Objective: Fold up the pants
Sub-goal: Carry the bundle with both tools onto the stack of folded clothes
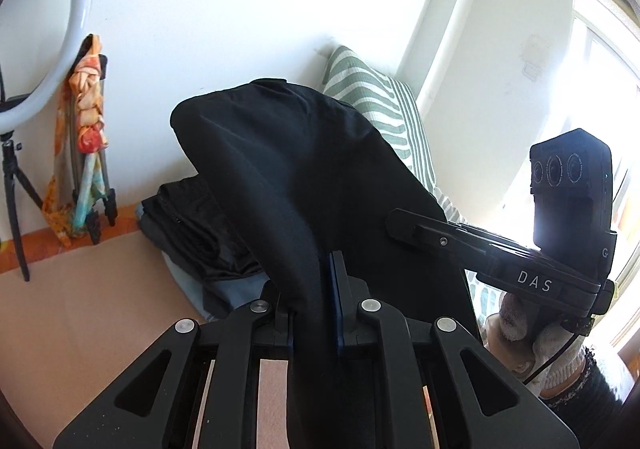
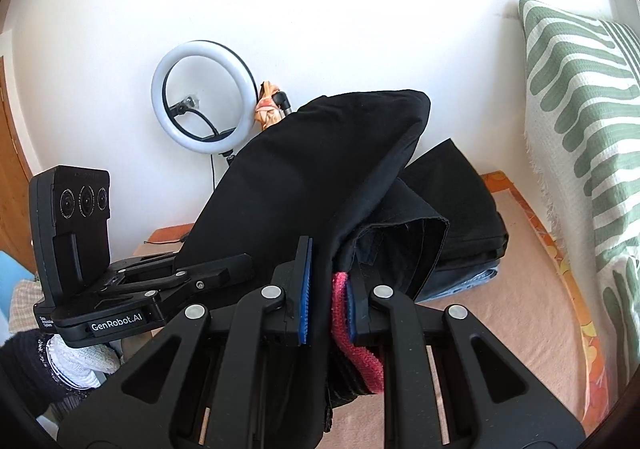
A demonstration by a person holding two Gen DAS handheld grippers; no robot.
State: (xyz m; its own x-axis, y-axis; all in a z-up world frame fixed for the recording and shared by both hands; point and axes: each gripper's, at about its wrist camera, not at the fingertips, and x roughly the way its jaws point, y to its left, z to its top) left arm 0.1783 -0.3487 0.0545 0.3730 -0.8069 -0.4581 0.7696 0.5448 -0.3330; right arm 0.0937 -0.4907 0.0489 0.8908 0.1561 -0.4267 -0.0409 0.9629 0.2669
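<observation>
Black pants [image 1: 288, 169] hang lifted above the bed, draped over both grippers. My left gripper [image 1: 314, 289] is shut on the black fabric, which bulges up in front of it. My right gripper [image 2: 328, 289] is shut on the pants [image 2: 320, 177] near a pink-red waistband strip [image 2: 352, 333] that shows between its blue pads. The right gripper also shows in the left wrist view [image 1: 404, 225], pushed into the cloth from the right. The left gripper shows in the right wrist view [image 2: 224, 269], at the cloth's left edge.
A stack of folded dark and blue clothes [image 1: 200, 241] lies on the peach bedcover [image 1: 80, 309]; it also shows in the right wrist view [image 2: 468, 225]. A green-striped pillow [image 2: 580, 129] leans at the right. A ring light [image 2: 204, 97] on a tripod stands by the white wall.
</observation>
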